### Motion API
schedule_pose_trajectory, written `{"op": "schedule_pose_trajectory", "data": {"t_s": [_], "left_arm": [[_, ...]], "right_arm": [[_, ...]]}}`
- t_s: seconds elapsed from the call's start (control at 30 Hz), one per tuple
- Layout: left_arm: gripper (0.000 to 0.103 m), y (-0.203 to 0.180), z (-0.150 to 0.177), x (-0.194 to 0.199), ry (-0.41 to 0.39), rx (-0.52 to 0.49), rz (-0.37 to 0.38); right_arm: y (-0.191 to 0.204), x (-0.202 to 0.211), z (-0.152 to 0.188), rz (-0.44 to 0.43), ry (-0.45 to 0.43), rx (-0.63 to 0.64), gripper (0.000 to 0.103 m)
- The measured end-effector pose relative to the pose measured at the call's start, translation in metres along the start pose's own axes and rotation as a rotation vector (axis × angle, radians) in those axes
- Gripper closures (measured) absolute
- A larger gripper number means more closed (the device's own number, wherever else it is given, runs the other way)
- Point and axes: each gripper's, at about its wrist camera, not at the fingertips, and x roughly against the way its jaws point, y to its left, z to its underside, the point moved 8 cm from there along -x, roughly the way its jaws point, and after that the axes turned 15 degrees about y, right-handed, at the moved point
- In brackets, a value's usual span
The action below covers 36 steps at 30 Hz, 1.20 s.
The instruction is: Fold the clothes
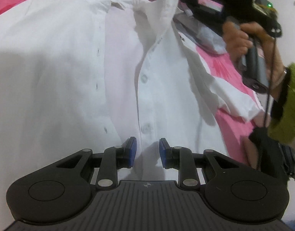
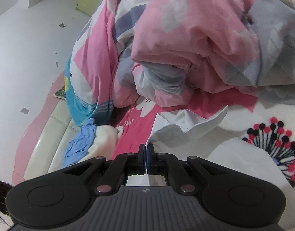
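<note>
White shirt spread flat on bed, collar toward quilt. Left tool released, above button placket. Right tool clenched on shirt edge.

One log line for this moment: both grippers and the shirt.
left gripper: open, above button strip | right gripper: shut on white shirt edge near collar | shirt: spread on pink bedding, unfolded

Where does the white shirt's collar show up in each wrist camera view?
Left wrist: the collar lies top centre, above the button placket.
Right wrist: the collar sits just right of centre, ahead of the fingers.
Shared landmark: the pink bedsheet under the shirt.
</note>
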Motion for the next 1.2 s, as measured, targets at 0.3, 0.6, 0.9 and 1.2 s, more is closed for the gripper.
{"op": "schedule_pose_trajectory", "data": {"t_s": [0.3,0.6,0.9,1.2], "left_arm": [[0.078,-0.004,-0.016,-0.009,-0.026,-0.037,-0.087],[0.073,0.0,-0.035,-0.009,-0.095,-0.001,-0.037],[0.071,0.002,-0.042,-0.013,-0.106,0.041,0.036],[0.103,0.002,-0.02,0.01,-0.153,0.172,0.169]], "right_arm": [[-0.014,0.01,-0.003,-0.053,-0.014,-0.02,0.102],[-0.018,0.014,-0.007,-0.1,-0.011,-0.004,0.102],[-0.02,0.014,-0.01,-0.124,-0.018,-0.01,0.102],[0.009,-0.01,-0.008,-0.07,0.024,0.085,0.102]]}}
